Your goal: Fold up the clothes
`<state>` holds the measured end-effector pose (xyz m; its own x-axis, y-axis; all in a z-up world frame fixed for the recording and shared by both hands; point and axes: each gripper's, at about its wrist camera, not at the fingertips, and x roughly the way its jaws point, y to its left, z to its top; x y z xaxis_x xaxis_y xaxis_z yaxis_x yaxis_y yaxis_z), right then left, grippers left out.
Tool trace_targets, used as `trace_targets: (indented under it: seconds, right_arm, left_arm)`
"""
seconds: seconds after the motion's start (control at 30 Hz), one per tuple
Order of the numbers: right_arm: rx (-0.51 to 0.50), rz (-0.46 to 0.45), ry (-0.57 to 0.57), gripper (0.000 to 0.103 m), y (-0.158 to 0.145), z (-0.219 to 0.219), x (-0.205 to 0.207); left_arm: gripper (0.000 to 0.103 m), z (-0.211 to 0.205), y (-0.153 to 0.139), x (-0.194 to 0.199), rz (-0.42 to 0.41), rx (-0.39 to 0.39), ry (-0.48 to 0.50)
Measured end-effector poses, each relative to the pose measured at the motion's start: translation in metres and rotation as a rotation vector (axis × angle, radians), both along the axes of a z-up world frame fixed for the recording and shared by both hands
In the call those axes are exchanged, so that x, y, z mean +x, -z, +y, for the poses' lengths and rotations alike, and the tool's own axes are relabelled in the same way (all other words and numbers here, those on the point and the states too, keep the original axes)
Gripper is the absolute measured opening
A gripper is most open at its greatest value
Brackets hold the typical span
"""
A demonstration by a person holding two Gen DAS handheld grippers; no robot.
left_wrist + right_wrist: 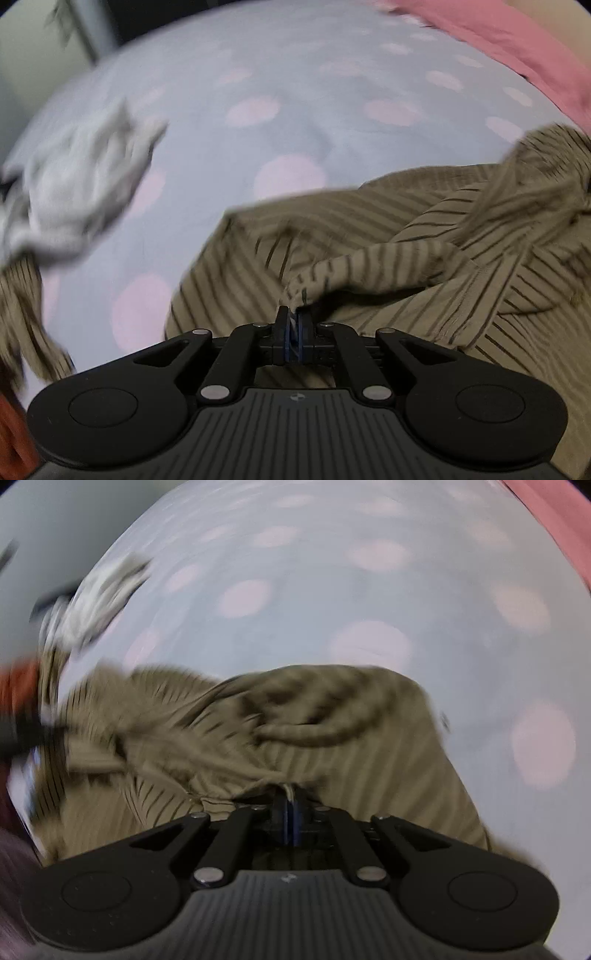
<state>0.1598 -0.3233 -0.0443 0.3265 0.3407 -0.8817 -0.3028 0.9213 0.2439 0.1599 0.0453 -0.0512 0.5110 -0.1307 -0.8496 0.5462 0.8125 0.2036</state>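
Striped shirt (424, 236) on dotted sheet (258, 74), left hand-held gripper (294, 317) and right hand-held gripper (291, 794) both pinching its fabric

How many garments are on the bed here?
2. The striped tan shirt lies nearest, pinched by both grippers; a crumpled white garment sits farther left on the spotted sheet. More may lie outside view.

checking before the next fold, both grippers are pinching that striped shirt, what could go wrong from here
1. The left gripper pinches only a thin ridge of the striped shirt; a pull could slip it free.
2. The shirt lies bunched, with a sleeve twisted across its body, so a fold now may trap creases.
3. The right gripper also grips little cloth, and the white garment lies close on the dotted sheet; dragging the shirt might snag it.
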Motion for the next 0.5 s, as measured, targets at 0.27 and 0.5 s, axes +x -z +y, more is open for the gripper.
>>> trace_targets:
  seconds: [0.27,0.5]
  right_arm:
    - [-0.542,-0.495,-0.574,0.037,-0.015,0.068,-0.059]
    - [-0.802,-0.641,-0.951,0.037,0.016,0.094,-0.093]
  left_arm:
    - [0.040,-0.042,-0.007,-0.035,-0.251,0.186,0.347]
    - [0.040,-0.060,0.003,-0.042,-0.256,0.267,0.519]
